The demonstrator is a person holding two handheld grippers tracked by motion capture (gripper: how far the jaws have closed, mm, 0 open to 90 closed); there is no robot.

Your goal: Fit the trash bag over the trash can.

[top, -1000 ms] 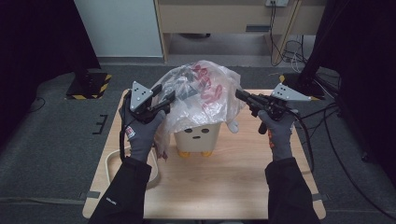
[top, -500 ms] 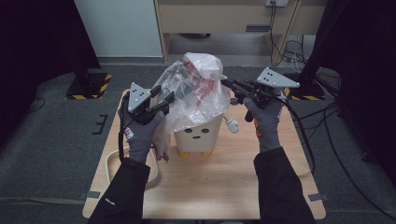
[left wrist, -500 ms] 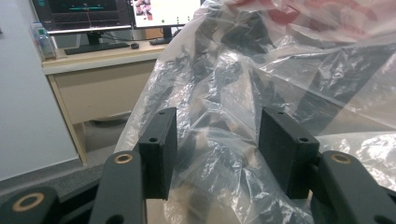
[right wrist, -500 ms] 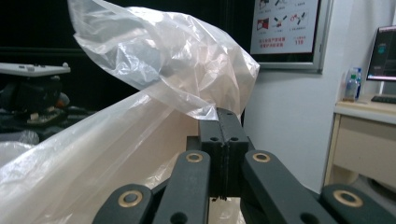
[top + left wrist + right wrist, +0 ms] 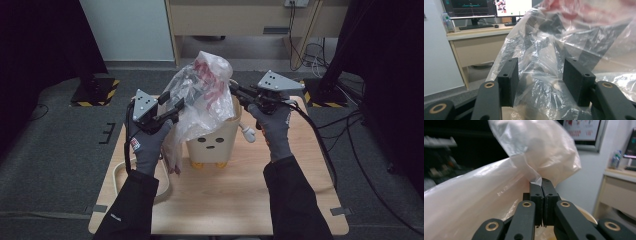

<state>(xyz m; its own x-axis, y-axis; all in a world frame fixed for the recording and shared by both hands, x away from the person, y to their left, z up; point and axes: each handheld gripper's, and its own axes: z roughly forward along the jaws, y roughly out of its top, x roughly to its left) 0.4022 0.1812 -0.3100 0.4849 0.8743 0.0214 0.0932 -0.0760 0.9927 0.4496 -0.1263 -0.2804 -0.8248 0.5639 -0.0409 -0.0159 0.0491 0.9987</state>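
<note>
A clear plastic bag [image 5: 205,95] with red print billows above a cream bin [image 5: 212,142] that has a small face and orange feet. My right gripper [image 5: 234,90] is at the bag's upper right and is shut on a pinch of the film, seen between its pads in the right gripper view as bag [image 5: 499,202] and gripper [image 5: 541,183]. At the bag's left side, my left gripper [image 5: 172,102] has its jaws apart. In the left gripper view the crinkled bag [image 5: 544,50] hangs loosely between the gripper's [image 5: 539,80] pads, which do not press on it.
The bin stands mid-table on a wooden table [image 5: 230,200]. A cream tray rim [image 5: 120,175] lies at the table's left edge. Black cables trail off to the right. A desk with monitors [image 5: 481,27] stands beyond the table.
My right gripper has moved left and up with the bag's edge, so the bag now stands taller and more bunched over the bin. The left gripper has stayed put.
</note>
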